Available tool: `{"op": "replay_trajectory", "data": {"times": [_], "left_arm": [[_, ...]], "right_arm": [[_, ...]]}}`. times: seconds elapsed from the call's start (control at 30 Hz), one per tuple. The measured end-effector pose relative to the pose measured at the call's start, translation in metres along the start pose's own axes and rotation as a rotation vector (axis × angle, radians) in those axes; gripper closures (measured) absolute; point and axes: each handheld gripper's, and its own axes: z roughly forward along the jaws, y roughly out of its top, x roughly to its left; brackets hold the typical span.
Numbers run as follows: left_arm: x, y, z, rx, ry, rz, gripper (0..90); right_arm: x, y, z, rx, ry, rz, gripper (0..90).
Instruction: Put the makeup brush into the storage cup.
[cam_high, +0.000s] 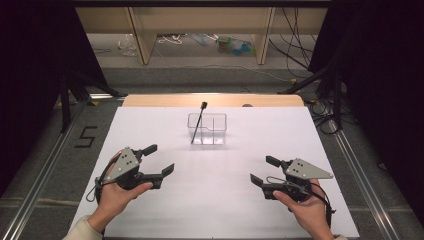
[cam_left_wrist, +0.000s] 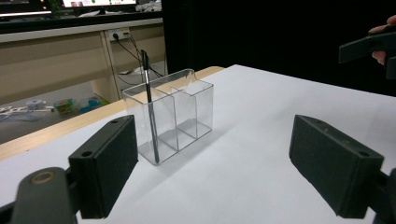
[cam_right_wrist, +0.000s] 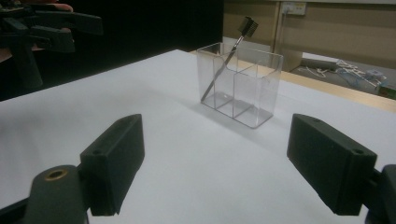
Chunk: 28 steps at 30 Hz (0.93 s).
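Both grippers, the left gripper (cam_high: 161, 159) and right gripper (cam_high: 264, 170), hover wide open and empty, while the pen (cam_high: 198, 123) leans in the clear organizer's (cam_high: 218, 128) left compartment, far ahead, slightly nearer the left.

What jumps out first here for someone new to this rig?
The clear plastic organizer, alone mid-table toward the far edge on the white sheet, with a dark slim tool leaning in its left compartment. Next, the left gripper and right gripper, both open and empty, held low at the near side and aimed toward the organizer.
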Motion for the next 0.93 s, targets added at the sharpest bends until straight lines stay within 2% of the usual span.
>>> {"op": "replay_trajectory", "data": {"times": [0.03,0.07,0.13,0.2,0.27,0.33,0.37,0.4,0.43,0.57,0.6,0.63,0.7,0.77,0.93], "left_arm": [[-0.001,-0.001,-0.003,-0.006,0.002,-0.016,15.5],[-0.001,-0.001,-0.006,-0.006,0.004,-0.015,15.5],[-0.001,-0.002,-0.011,-0.009,0.007,-0.015,15.5],[-0.002,-0.003,-0.016,-0.012,0.010,-0.017,15.5],[-0.005,-0.005,-0.019,-0.016,0.010,-0.037,15.5],[-0.007,-0.006,-0.023,-0.016,0.002,-0.029,15.5],[-0.010,-0.007,-0.024,-0.017,-0.003,-0.040,15.6],[-0.010,-0.007,-0.024,-0.012,-0.008,-0.022,15.5],[-0.013,-0.008,-0.025,-0.013,-0.009,-0.035,15.6],[-0.014,-0.007,-0.025,-0.014,-0.017,-0.023,15.5],[-0.014,-0.008,-0.024,-0.012,-0.015,-0.031,15.5],[-0.013,-0.008,-0.024,-0.012,-0.016,-0.023,15.6],[-0.013,-0.008,-0.024,-0.014,-0.013,-0.043,15.5],[-0.013,-0.008,-0.024,-0.013,-0.017,-0.026,15.6],[-0.013,-0.008,-0.023,-0.007,-0.024,-0.021,15.6]], "right_arm": [[0.000,0.000,0.000,0.001,-0.005,-0.003,20.1],[0.001,0.000,0.000,0.004,0.006,0.004,20.1],[0.001,0.001,-0.001,0.019,-0.002,0.005,20.1],[0.001,0.000,0.000,0.008,0.004,0.010,20.1],[0.001,0.000,0.000,0.014,0.008,0.013,20.1],[0.001,0.000,0.000,0.012,0.010,0.009,20.1],[0.001,0.000,0.001,0.009,0.010,0.013,20.0],[0.001,0.000,-0.001,0.029,-0.003,0.007,20.0],[0.001,0.000,-0.001,0.026,-0.004,0.005,20.0],[0.001,0.000,-0.001,0.027,-0.005,0.005,20.0],[0.001,0.001,-0.003,0.050,-0.008,0.004,19.9],[0.001,0.000,-0.001,0.028,-0.007,0.006,19.9],[0.001,0.000,-0.001,0.026,-0.004,0.007,19.9],[0.001,0.000,0.000,0.020,0.004,0.011,19.9],[0.000,0.000,0.000,0.026,0.001,0.011,19.8]]}}
